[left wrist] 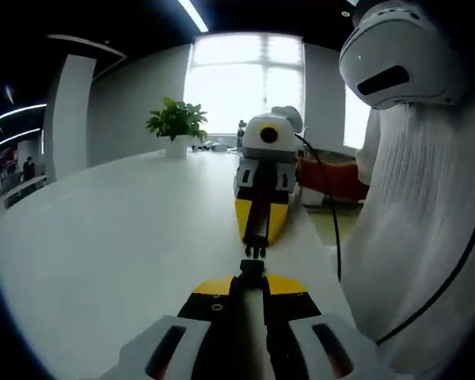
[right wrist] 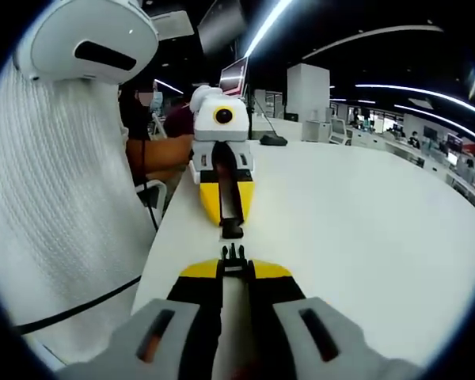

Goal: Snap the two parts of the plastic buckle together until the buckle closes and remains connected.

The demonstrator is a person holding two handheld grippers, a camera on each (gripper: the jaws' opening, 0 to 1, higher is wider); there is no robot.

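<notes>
Because you have brought the two halves nose to nose above the white tabletop [left wrist: 103, 253], each gripper looks straight down its jaws at the other. Your left gripper [left wrist: 253, 273] is clamped on the socket half [left wrist: 253, 271] of the black buckle, a small dark block poking just past its yellow-edged jaws. Your right gripper [right wrist: 233, 255] is clamped on the pronged half [right wrist: 233, 253], whose short tines stick out toward the socket. In the left gripper view the right gripper [left wrist: 256, 241] comes in from ahead with the tines [left wrist: 256, 251] just short of the socket's mouth; in the right gripper view the left gripper [right wrist: 232, 222] presents the socket [right wrist: 233, 230] the same way. A narrow gap separates the parts, so the buckle is not yet closed. Holding both halves by their rear ends probably leaves the mating ends free. They look well lined up, and a straight push should seat them.
</notes>
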